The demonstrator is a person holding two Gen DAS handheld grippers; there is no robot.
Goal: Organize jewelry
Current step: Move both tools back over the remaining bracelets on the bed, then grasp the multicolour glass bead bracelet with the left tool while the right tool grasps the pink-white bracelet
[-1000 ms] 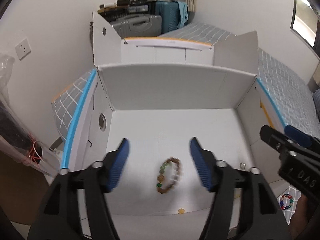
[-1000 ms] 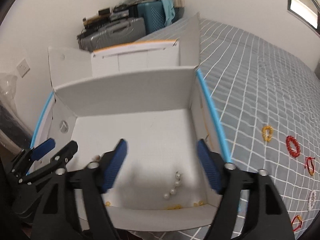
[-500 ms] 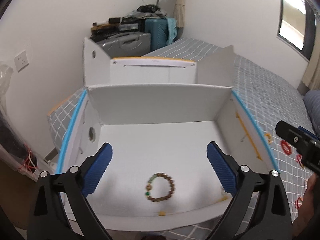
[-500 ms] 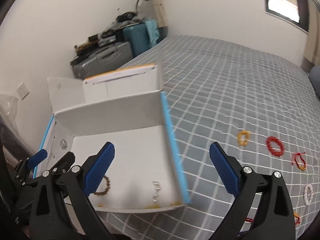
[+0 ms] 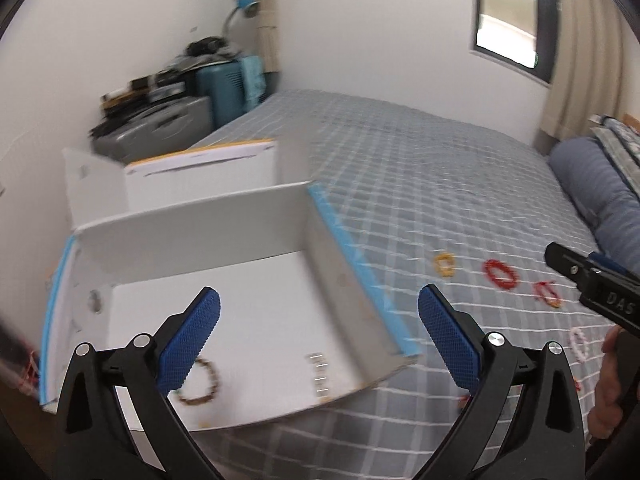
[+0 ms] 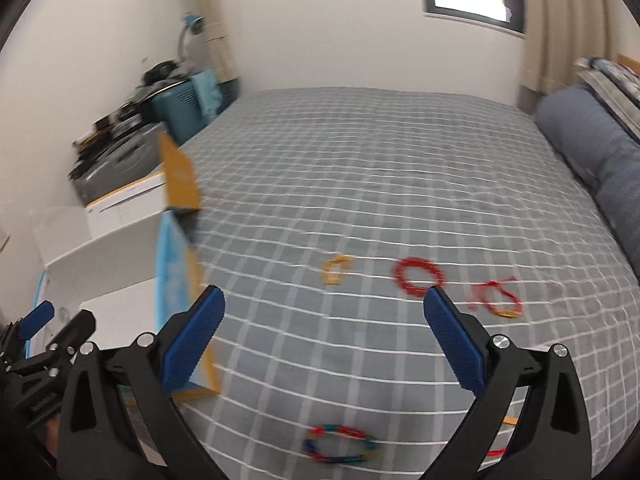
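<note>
My left gripper is open and empty above the near right corner of a white cardboard box with blue edges. A brown bead bracelet and small pearl beads lie on the box floor. My right gripper is open and empty over the grey checked bed. On the bed lie a yellow bracelet, a red bracelet, a red and gold string bracelet and a multicoloured bracelet. The box's right wall shows at the left of the right wrist view.
The grey checked bedspread fills the right. A blue-grey pillow lies at the far right. Suitcases and clutter stand in the far corner by the wall. A white bead bracelet lies on the bed near my right gripper's body.
Both grippers have swung right, away from the box and toward the bracelets on the bed. The left gripper's jaws widened after the earliest frame. The brown bracelet stays in the box.
</note>
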